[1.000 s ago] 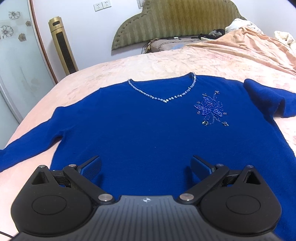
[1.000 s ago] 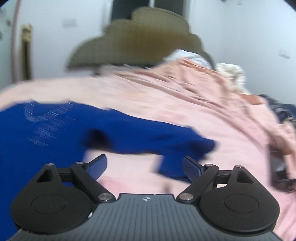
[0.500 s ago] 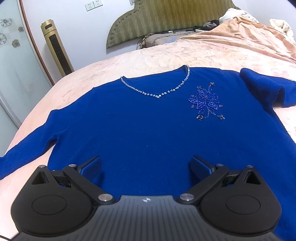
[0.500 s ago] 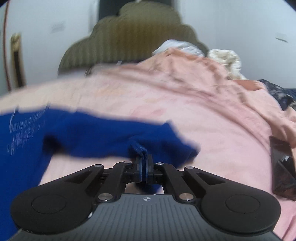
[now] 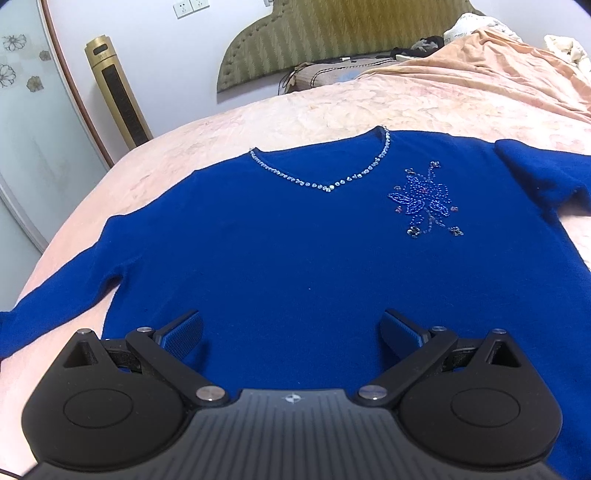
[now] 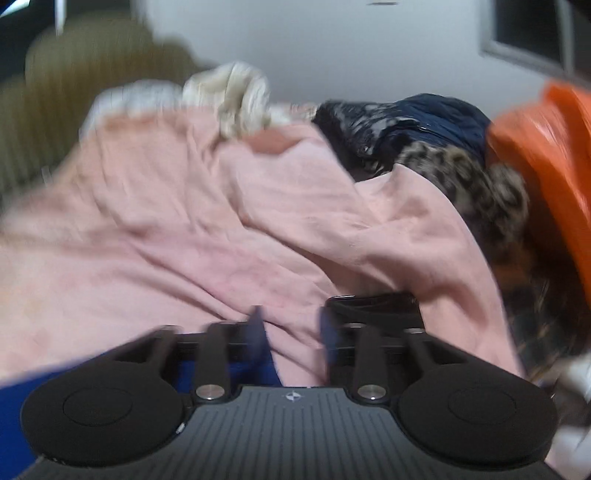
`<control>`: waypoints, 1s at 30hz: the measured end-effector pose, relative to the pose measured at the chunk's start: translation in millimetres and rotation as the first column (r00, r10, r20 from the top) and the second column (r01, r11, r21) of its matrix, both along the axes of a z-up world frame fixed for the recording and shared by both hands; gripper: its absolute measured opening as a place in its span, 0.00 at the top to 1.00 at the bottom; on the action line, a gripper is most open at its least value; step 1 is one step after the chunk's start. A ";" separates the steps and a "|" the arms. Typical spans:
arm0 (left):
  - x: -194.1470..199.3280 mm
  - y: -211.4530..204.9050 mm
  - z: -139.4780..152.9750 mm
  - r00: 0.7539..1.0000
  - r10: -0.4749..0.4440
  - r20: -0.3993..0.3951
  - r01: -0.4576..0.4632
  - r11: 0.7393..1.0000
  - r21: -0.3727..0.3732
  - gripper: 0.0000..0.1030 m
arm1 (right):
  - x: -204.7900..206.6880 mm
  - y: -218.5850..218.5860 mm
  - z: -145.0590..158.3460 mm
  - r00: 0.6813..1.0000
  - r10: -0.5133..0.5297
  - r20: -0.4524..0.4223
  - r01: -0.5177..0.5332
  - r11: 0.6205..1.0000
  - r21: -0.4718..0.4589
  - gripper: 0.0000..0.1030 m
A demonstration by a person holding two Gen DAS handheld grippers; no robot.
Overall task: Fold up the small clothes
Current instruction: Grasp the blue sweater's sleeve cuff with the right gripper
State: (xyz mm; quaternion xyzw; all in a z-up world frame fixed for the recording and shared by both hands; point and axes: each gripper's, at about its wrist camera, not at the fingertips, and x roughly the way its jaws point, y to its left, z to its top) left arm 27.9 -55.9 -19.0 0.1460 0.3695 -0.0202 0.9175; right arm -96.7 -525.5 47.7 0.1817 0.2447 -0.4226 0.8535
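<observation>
A royal-blue sweater [image 5: 288, 243] lies flat, front up, on the pink bed, with a beaded V-neck [image 5: 325, 184] and a beaded flower [image 5: 424, 199]. Its left sleeve [image 5: 44, 299] runs off to the left; the right sleeve [image 5: 535, 173] is bunched at the right edge. My left gripper [image 5: 291, 328] is open and empty, just above the lower body of the sweater. My right gripper [image 6: 291, 328] is blurred, its jaws partly apart with nothing between them; blue fabric [image 6: 221, 369] shows below its left finger.
A gold tower fan [image 5: 118, 92] and an olive headboard [image 5: 332, 33] stand at the back. Crumpled pink bedding [image 6: 221, 206], a dark jacket [image 6: 406, 122], leopard fabric [image 6: 472, 184], an orange item [image 6: 554, 155] and a dark phone-like object [image 6: 376, 306] lie to the right.
My right gripper shut on the blue sleeve end half a second ago, and now its jaws are parting and it has swung right, away from the sleeve. My left gripper drifted slightly.
</observation>
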 end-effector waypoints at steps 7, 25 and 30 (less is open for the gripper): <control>-5.4 -3.6 4.5 1.000 -0.024 0.007 0.024 1.000 -0.008 0.00 | -20.8 13.9 -27.2 0.978 0.040 0.203 -0.108 0.936 0.334 0.37; 5.1 26.8 15.2 0.998 0.053 0.042 -0.053 0.999 -0.008 0.00 | 3.4 12.0 24.5 0.990 -0.025 0.138 0.033 0.998 -0.057 0.91; 10.2 35.7 8.4 0.997 0.071 0.024 -0.070 0.997 -0.026 0.00 | 25.4 62.2 50.3 0.997 0.078 0.016 -0.072 0.963 -0.261 0.91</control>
